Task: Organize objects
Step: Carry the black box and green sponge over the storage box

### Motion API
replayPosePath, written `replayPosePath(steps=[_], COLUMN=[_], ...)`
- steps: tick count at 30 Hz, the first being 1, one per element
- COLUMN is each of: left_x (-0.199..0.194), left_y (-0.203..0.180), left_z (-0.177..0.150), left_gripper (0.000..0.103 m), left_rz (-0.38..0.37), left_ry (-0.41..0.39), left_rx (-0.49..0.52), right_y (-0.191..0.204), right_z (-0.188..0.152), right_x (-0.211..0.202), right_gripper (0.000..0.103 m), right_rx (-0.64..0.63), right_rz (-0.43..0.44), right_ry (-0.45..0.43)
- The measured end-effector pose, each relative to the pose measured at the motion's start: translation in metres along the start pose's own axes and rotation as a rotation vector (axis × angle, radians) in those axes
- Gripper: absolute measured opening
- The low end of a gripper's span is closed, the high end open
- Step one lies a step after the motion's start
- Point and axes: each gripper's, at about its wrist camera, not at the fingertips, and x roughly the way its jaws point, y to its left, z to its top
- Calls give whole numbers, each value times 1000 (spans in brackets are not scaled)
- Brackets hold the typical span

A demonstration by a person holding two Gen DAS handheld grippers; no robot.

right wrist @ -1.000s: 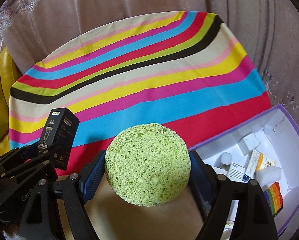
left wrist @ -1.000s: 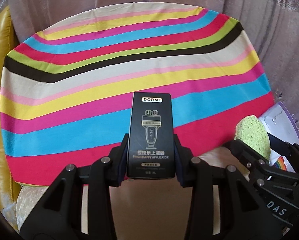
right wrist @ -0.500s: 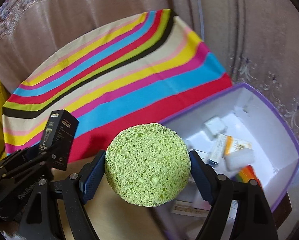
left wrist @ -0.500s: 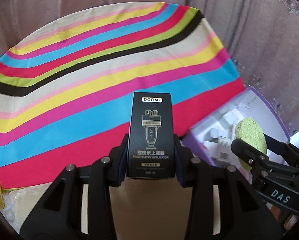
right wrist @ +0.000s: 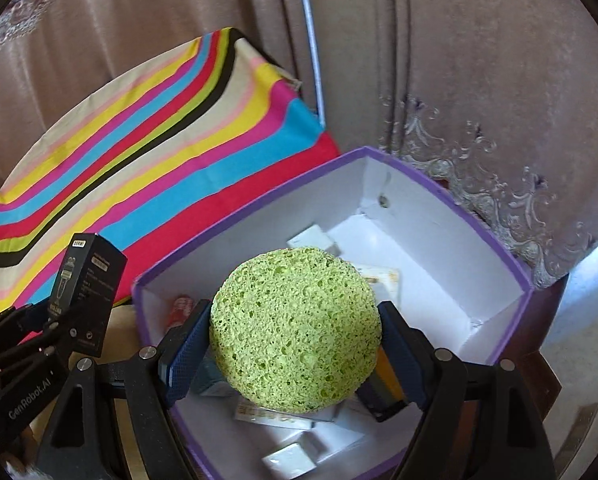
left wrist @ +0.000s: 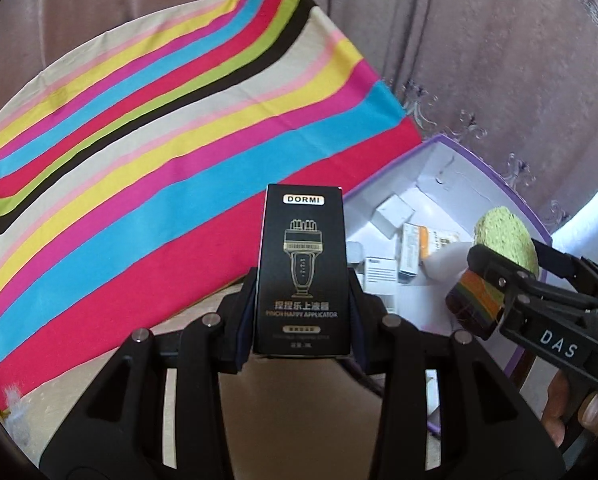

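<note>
My left gripper [left wrist: 302, 320] is shut on a tall black DORMI box [left wrist: 302, 268], held upright over the striped cloth's red edge, just left of the purple-rimmed white box [left wrist: 455, 176]. In the right wrist view that black DORMI box [right wrist: 85, 292] shows at the left with the left gripper [right wrist: 65, 320] under it. My right gripper [right wrist: 295, 340] is shut on a round green sponge [right wrist: 295, 328], which hangs over the inside of the purple-rimmed box [right wrist: 439, 240]. The sponge [left wrist: 505, 240] and right gripper [left wrist: 503, 258] also show at the right of the left wrist view.
Several small cartons [left wrist: 415, 248] and a rainbow-striped item [left wrist: 477, 304] lie inside the box. A striped cloth [left wrist: 147, 168] covers the surface at the left. A mauve curtain [right wrist: 439, 60] hangs behind. A person's fingers [left wrist: 579, 416] grip the right handle.
Both grippers have swung to the right with their loads. The purple-rimmed box has come from the right edge to under the sponge, and the striped cloth has slid left in both views.
</note>
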Motion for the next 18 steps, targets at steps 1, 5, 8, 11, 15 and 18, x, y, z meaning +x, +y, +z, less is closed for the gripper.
replayPosePath(steps=[1,5,8,11,15,18], left_x=[1,6,9,10,13,16], left_y=[-2,-10,-16,-20,-25,-28], left_z=[1,6,8,8,9,10], left_gripper=[43,43,43,43,43,43], left_rz=[-4,-19,-28,-36,-48,-58], left_ry=[2,9,14,18,25,30], left_rx=[2,10,21,24,29,30], right_y=[-2,-8,-11,-14,-17,-20], right_z=[1,2,2,4,5,5], right_x=[-1,-1,-2,-3,-2,-2], right_gripper=[81,81,81,81,81,82], right_rx=[1,1,-7,-12,-24,-30], right_rz=[-6,-29,-52,-79,-112,-132], right_ry=[-3,-12,-20,-28,-34,-37])
